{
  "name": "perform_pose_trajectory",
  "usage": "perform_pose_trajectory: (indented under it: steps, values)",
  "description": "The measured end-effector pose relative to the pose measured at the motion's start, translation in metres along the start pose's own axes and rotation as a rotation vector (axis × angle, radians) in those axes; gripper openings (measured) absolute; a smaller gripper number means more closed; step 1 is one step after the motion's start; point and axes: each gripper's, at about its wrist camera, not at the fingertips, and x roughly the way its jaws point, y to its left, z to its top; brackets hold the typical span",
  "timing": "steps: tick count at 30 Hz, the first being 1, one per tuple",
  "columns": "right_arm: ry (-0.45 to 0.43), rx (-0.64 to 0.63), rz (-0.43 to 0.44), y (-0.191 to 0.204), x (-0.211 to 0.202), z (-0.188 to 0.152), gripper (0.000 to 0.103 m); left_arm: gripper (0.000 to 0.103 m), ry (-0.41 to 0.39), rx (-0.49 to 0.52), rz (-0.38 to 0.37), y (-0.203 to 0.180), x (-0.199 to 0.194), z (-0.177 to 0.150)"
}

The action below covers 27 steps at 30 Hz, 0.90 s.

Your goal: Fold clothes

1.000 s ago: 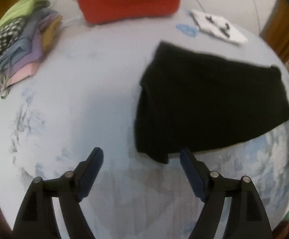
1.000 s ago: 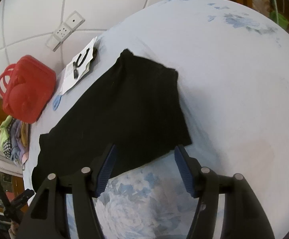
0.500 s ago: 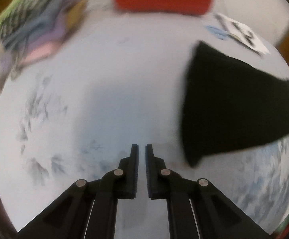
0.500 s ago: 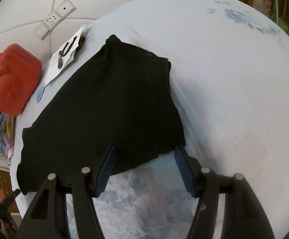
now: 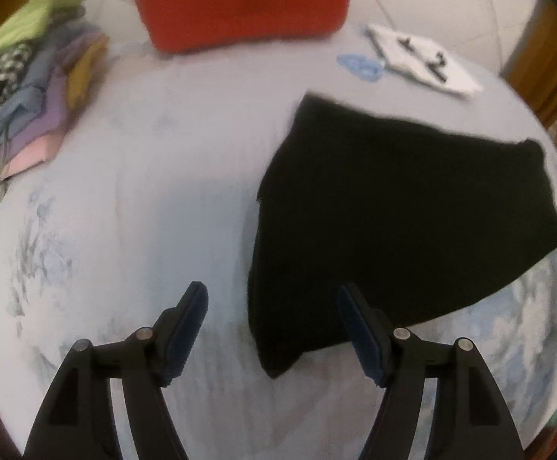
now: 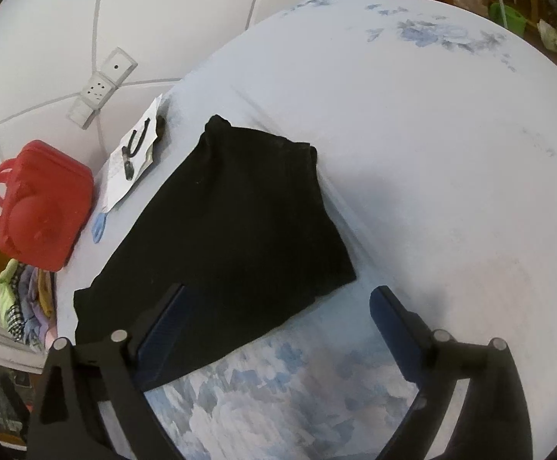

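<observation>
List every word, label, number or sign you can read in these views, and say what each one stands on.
None can be read.
White paper sheet by the red plastic bag: faint print, too small and blurred to read.
White wall socket strip: holes only, no lettering visible.
Folded black garment: no label showing.

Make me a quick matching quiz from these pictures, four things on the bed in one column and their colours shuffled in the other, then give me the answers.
Things:
1. garment lying flat in front of both open claws
2. bag by the wall
3. small item beside the papers
4. top piece of the clothes pile

Colours:
A. light blue
B. lime green
C. black
D. red

Pairs: 1-C, the garment is black; 2-D, the bag is red; 3-A, the small item is light blue; 4-B, the top piece of the clothes pile is lime green.
</observation>
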Motion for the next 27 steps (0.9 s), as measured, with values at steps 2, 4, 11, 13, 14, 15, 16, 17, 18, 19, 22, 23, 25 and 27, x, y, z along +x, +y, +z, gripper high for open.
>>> perform_pose_trajectory:
  steps: [2, 4, 11, 13, 14, 15, 16, 17, 18, 19, 22, 23, 25, 27]
  values:
    - [0.007, -0.003, -0.021, 0.005, 0.009, 0.001, 0.096, 0.071, 0.019, -0.019, -0.005, 0.005, 0.006, -0.003]
    - [0.010, -0.016, -0.043, 0.012, 0.018, 0.001, 0.096, 0.071, 0.043, -0.035, -0.013, 0.010, 0.013, -0.004]
    - [-0.020, -0.102, -0.212, 0.042, 0.044, 0.003, 0.032, 0.071, 0.068, -0.052, -0.073, 0.021, 0.024, -0.009]
    - [-0.024, -0.110, -0.194, 0.046, 0.043, 0.005, 0.022, 0.071, 0.069, -0.056, -0.086, 0.026, 0.023, -0.008]
    - [-0.033, -0.121, -0.183, 0.049, 0.040, 0.005, 0.022, 0.071, 0.063, -0.058, -0.089, 0.028, 0.020, -0.008]
    - [-0.052, -0.131, -0.138, 0.056, 0.031, 0.003, 0.021, 0.071, 0.058, -0.059, -0.092, 0.031, 0.017, -0.008]
    - [-0.075, -0.139, -0.083, 0.063, 0.021, 0.001, 0.020, 0.071, 0.051, -0.061, -0.094, 0.034, 0.014, -0.007]
    - [-0.098, -0.147, -0.028, 0.070, 0.011, -0.001, 0.020, 0.071, 0.039, -0.064, -0.095, 0.038, 0.009, -0.006]
    - [-0.117, -0.176, 0.022, 0.084, -0.002, -0.003, 0.020, 0.071, 0.025, -0.069, -0.097, 0.043, 0.003, -0.005]
    - [-0.132, -0.221, 0.065, 0.102, -0.015, -0.005, 0.020, 0.071, 0.011, -0.074, -0.098, 0.048, -0.004, -0.003]
    - [-0.153, -0.380, 0.195, 0.165, -0.043, -0.021, 0.020, 0.071, -0.035, -0.093, -0.098, 0.061, -0.022, 0.001]
    - [-0.147, -0.434, 0.231, 0.186, -0.045, -0.030, 0.020, 0.071, -0.042, -0.095, -0.096, 0.063, -0.026, 0.001]
    - [-0.118, -0.528, 0.303, 0.224, -0.041, -0.052, 0.020, 0.071, -0.056, -0.100, -0.092, 0.068, -0.033, 0.002]
    - [-0.068, -0.601, 0.364, 0.249, -0.028, -0.076, 0.024, 0.071, -0.070, -0.105, -0.088, 0.073, -0.041, 0.002]
